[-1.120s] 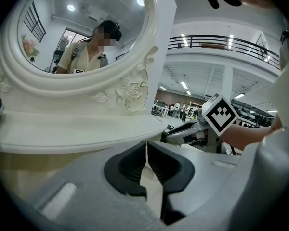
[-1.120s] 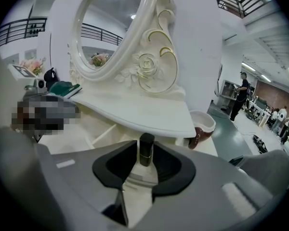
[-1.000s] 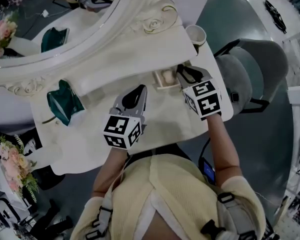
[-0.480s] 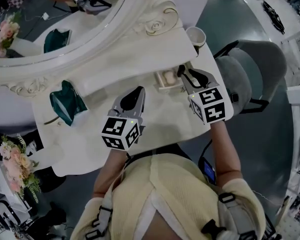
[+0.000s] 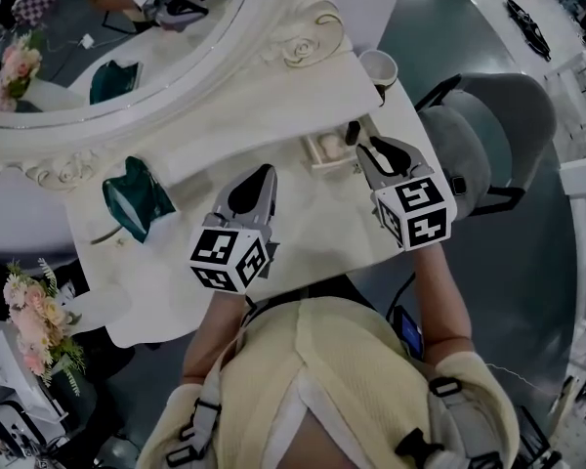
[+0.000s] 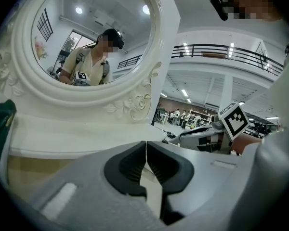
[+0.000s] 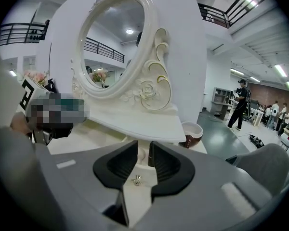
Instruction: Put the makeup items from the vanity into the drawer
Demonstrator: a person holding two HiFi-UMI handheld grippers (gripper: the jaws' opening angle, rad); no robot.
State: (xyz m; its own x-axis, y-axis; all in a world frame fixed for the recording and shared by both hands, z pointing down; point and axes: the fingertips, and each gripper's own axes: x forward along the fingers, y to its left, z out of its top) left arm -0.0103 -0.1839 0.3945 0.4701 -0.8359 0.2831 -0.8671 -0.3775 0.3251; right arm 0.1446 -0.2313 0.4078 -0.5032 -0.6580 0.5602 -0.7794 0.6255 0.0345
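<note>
In the head view, both grippers are seen drawn back toward the person compared with a second ago, the right gripper [image 5: 359,137] more than the left. Its jaws have just been closing to a narrow gap, and nothing is gripped. The left gripper [image 5: 266,171] is held beside it over the vanity top [image 5: 317,218]. A green bag [image 5: 137,198] lies well to the left gripper's left. A cup [image 5: 379,66] and a grey chair [image 5: 488,130] stand to the right gripper's right. A small open drawer [image 5: 311,156] holds a round pale item [image 5: 329,147], just left of the right gripper's tips.

In the left gripper view, the jaws are pressed together with nothing held, and the oval mirror [image 6: 86,37] is faced.

In the right gripper view, the round pale item is glimpsed through the slit between the jaws, just beyond the tips and untouched.
</note>
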